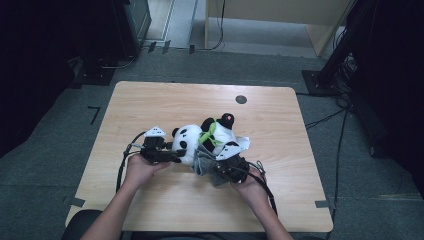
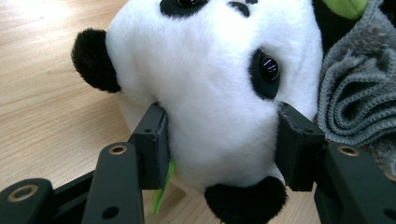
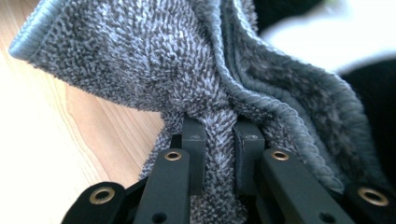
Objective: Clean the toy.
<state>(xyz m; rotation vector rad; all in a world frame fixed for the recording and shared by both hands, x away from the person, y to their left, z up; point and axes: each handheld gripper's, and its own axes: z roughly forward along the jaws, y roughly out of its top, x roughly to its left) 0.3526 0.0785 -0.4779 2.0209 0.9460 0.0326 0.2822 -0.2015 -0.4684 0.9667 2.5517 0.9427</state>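
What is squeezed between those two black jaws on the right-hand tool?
A fold of the grey towel, pinched in the right gripper, as the right gripper view shows; the panda toy lies just beyond.

From my left gripper point(image 2: 219, 140), the panda point(image 2: 210, 84) runs off the top edge, so I get one eye whole and the other cut. A green tag point(image 2: 162, 186) disappears behind the left pad point(image 2: 154, 144). Past the right pad, the grey cloth point(image 2: 355, 98) is cropped at the edge. At my right gripper point(image 3: 219, 154), the cloth's pinched fold hides everything beyond the fingers point(image 3: 194, 154); white and black plush at upper right is blurred.
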